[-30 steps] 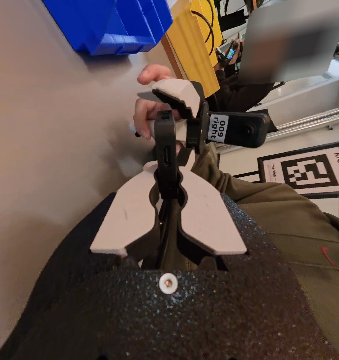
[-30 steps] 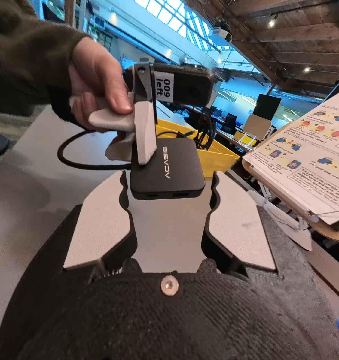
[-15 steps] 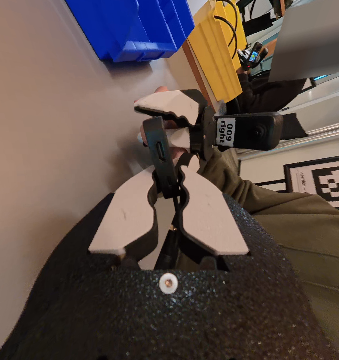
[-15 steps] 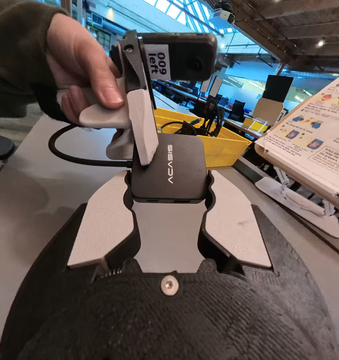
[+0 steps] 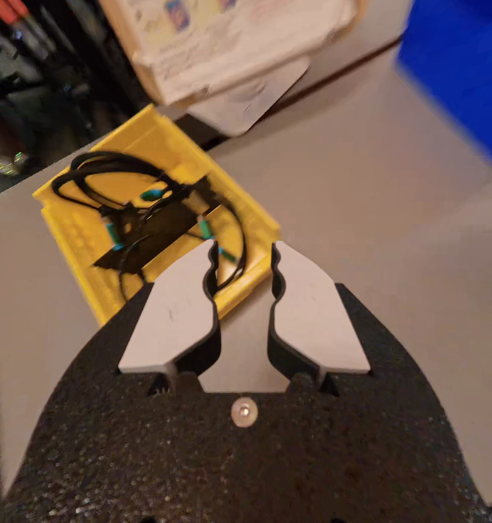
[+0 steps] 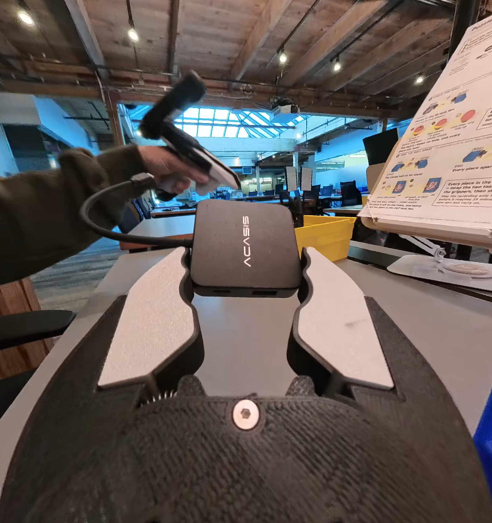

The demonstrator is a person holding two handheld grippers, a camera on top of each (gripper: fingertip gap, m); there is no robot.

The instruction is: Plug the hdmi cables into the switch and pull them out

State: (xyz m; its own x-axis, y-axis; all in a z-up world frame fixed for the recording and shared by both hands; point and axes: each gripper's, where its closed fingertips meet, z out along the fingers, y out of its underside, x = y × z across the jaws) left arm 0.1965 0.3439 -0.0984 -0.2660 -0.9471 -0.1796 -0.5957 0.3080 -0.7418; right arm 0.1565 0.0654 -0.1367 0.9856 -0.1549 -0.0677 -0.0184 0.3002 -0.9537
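**Right gripper pinches the switch while the left hangs over the cable bin**

While the right gripper (image 6: 245,271) pinches the black switch (image 6: 243,246) by its two side edges, its fingers (image 6: 151,319) set only as wide as the box, the near face with two small ports looks back toward the wrist, clear of the pads. A short black pigtail cable (image 6: 120,223) leaves the switch's far left corner and loops up past the left finger to its plug, which hangs near the person's hand (image 6: 168,169).

Over at the left gripper (image 5: 243,254), the fingers stand moderately apart with nothing between them. Just beyond and left of its fingertips sits the yellow bin (image 5: 78,235), holding a tangle of black hdmi cables (image 5: 154,203) with teal-marked ends and a dark flat piece among them; that view is motion-blurred, so I cannot tell exactly which plug lies uppermost. A blue bin (image 5: 460,79) sits well off to the right of the right finger.

By my reckoning the switch is light, rigid and smooth-shelled, so a side pinch holds it, but it may twist or slide when a plug is pushed in; bracing it against the grey table (image 6: 409,325) would help. The cables look limp along their length and stiff only at the moulded plug, so the plug body is the place to grip, flat faces against the pads, leaving the metal tip free. Pulling on the cord itself risks dragging the whole tangle out.
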